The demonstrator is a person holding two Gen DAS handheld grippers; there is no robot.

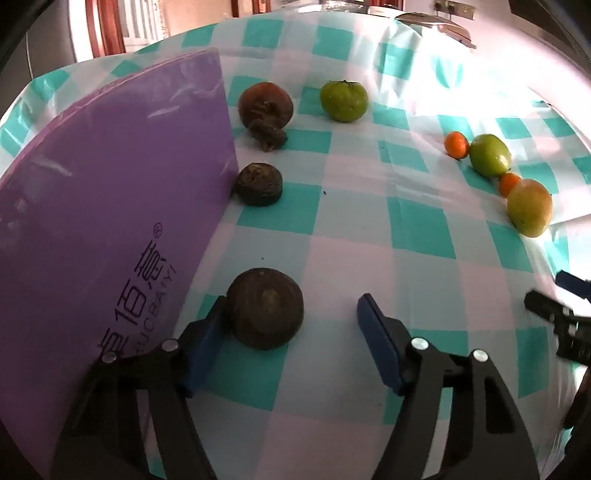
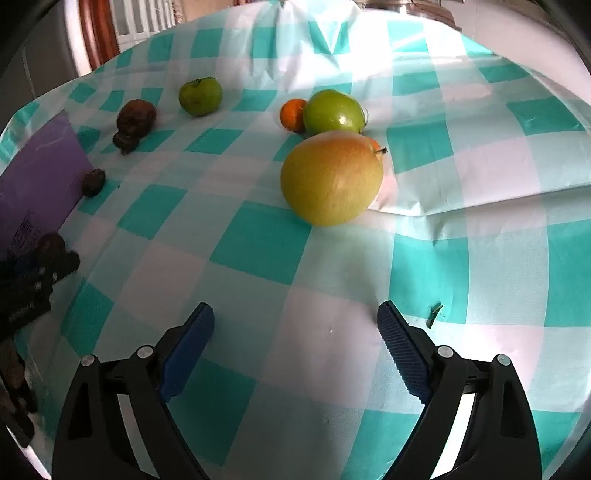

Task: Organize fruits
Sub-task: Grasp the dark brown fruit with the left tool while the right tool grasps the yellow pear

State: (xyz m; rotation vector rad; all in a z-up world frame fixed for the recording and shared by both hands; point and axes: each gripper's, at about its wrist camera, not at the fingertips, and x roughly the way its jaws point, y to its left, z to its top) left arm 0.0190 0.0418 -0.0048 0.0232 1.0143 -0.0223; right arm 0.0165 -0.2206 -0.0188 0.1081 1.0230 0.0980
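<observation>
My left gripper (image 1: 291, 314) is open on the checked tablecloth; a dark round fruit (image 1: 264, 308) sits between its jaws, against the left pad (image 1: 205, 343). Further off lie a smaller dark fruit (image 1: 258, 184), a brown shrivelled fruit (image 1: 266, 107) and a green fruit (image 1: 343, 100). My right gripper (image 2: 295, 321) is open and empty. Ahead of it lies a large yellow-green apple (image 2: 330, 177), with a green apple (image 2: 332, 112) and an orange mandarin (image 2: 293, 115) behind it. The left gripper shows at the left edge of the right wrist view (image 2: 33, 280).
A purple board (image 1: 110, 206) lies on the left of the table, its edge touching the smaller dark fruit. A metal lid or pot (image 1: 436, 24) stands at the far edge. A fold in the cloth (image 2: 480, 203) runs right of the yellow-green apple. A small green scrap (image 2: 435, 310) lies near my right finger.
</observation>
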